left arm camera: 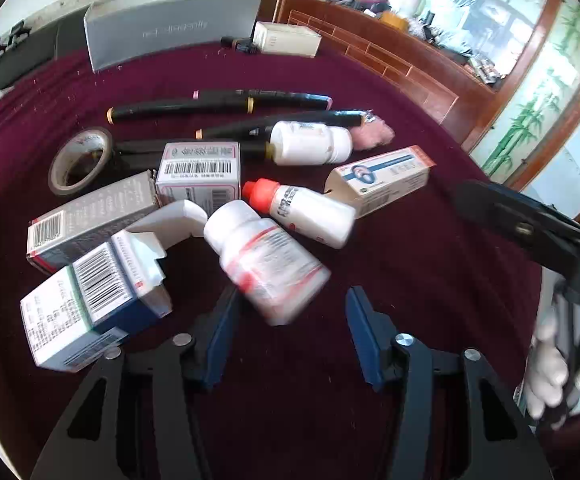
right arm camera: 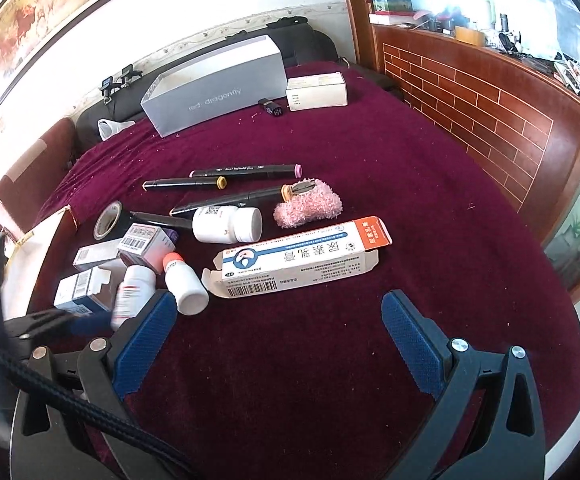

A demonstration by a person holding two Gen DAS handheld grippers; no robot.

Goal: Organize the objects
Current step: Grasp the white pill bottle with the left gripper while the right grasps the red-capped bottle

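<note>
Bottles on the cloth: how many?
3: one with a white cap beside the markers, one with a red cap mid-pile, one blurred by the left claw. Boxes could hide more.

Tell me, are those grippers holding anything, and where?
Nothing is gripped. The right gripper stands wide open and empty. The base of the blurred white pill bottle sits between the fingers of the left gripper, a gap beside one.

Contents on the maroon cloth:
- Black markers point(right arm camera: 246, 171): four.
- White bottles point(right arm camera: 226, 224): three, one with a red cap point(right arm camera: 173, 259).
- Small cartons point(left arm camera: 198, 168): five.
- Tape roll point(left arm camera: 80, 160): one.
- Pink fluffy item point(right arm camera: 310, 204): one.
- Grey open box point(right arm camera: 218, 88): one.
</note>
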